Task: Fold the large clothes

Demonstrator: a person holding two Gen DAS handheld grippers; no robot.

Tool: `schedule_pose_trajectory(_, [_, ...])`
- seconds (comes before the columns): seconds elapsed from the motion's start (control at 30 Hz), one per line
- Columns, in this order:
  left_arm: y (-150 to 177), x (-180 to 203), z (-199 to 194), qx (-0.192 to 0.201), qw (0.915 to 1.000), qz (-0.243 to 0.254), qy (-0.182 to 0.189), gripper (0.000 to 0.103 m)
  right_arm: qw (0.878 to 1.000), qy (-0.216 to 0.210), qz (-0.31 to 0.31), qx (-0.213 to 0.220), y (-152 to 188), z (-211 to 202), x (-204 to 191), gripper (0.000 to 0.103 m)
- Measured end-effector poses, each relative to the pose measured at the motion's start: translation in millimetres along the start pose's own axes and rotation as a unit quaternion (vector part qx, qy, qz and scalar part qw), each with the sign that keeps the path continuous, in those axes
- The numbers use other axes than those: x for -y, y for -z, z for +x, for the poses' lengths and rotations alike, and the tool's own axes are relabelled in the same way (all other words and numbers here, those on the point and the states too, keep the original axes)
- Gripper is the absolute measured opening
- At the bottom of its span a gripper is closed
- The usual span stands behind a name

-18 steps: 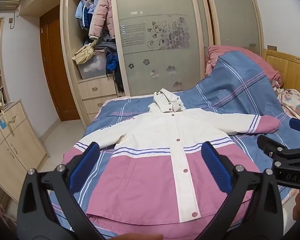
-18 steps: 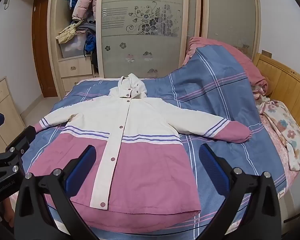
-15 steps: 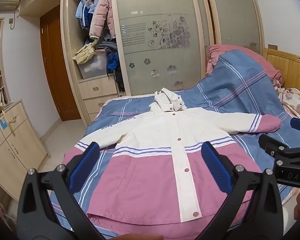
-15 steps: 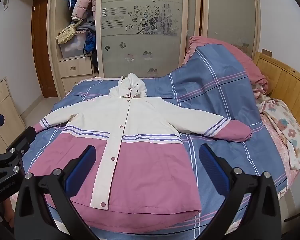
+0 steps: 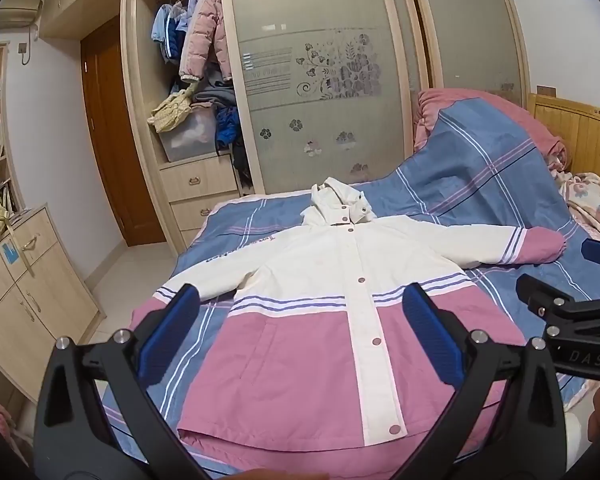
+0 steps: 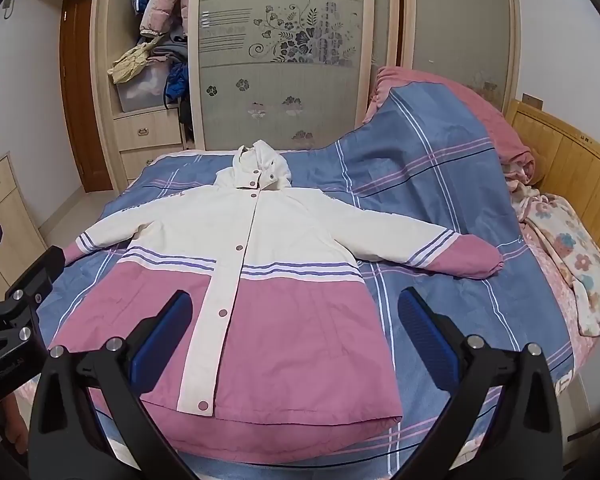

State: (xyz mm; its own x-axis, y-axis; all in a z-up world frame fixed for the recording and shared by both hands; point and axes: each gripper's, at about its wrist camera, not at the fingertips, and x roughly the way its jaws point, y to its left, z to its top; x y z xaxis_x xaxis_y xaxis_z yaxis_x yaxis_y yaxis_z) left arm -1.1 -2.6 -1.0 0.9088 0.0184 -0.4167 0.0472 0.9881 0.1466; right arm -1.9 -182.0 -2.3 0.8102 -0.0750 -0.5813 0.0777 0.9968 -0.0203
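A white and pink hooded jacket (image 5: 332, 300) lies spread flat, front up and snapped shut, on the blue plaid bed, sleeves out to both sides; it also shows in the right wrist view (image 6: 268, 280). My left gripper (image 5: 300, 336) is open and empty, held above the jacket's hem. My right gripper (image 6: 296, 340) is open and empty, also above the hem. The right gripper shows at the right edge of the left wrist view (image 5: 572, 320). The left gripper shows at the left edge of the right wrist view (image 6: 16, 312).
A bunched blue and pink quilt (image 6: 440, 148) is piled at the head of the bed near the wooden headboard (image 6: 572, 160). A floral blanket (image 6: 572, 260) lies at right. An open wardrobe (image 5: 188, 120) and a low cabinet (image 5: 24, 300) stand left of the bed.
Both grippers have shifted slightly; the jacket appears a little lower and closer in both views. The jacket itself has not moved.
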Motion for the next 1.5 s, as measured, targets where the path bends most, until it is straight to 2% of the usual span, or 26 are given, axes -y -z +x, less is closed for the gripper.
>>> schedule_pose_trajectory(1.5, [2.0,0.2,7.9,-0.012,0.9999,-0.001,-0.001,0.101,1.0,0.008,0.004,-0.004,-0.5,4.5,4.4,0.102])
